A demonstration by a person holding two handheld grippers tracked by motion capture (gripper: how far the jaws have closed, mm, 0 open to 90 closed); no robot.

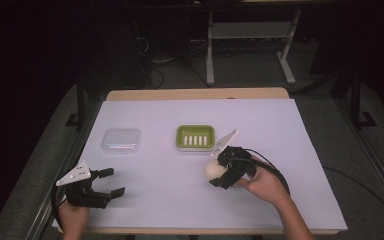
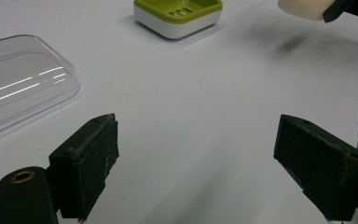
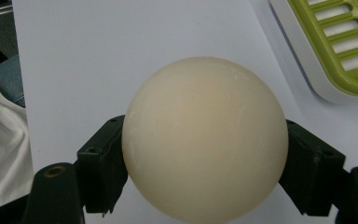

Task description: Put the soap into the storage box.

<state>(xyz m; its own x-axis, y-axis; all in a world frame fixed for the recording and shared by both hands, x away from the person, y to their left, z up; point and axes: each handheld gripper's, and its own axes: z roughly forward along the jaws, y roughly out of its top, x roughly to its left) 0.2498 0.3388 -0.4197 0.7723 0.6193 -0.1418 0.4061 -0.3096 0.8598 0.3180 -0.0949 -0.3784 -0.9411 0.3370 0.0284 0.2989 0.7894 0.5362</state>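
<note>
A cream oval soap bar point(image 1: 214, 169) point(image 3: 204, 140) sits between the jaws of my right gripper point(image 1: 217, 173) point(image 3: 204, 168), which is shut on it just in front of the green soap dish point(image 1: 195, 136) point(image 3: 340, 51). The soap point(image 2: 303, 8) looks lifted slightly off the white table cover. My left gripper point(image 1: 111, 182) point(image 2: 200, 168) stands open near the table's front left, nothing between its jaws. A clear plastic lid point(image 1: 121, 140) point(image 2: 18, 84) lies left of the dish point(image 2: 179, 16).
The white cover point(image 1: 280, 150) spans the table, with a wooden edge point(image 1: 195, 94) at the back. Dark floor, cables and a desk frame point(image 1: 210, 45) lie beyond. A white sleeve and blue cloth point(image 3: 0, 121) show at the left of the right gripper view.
</note>
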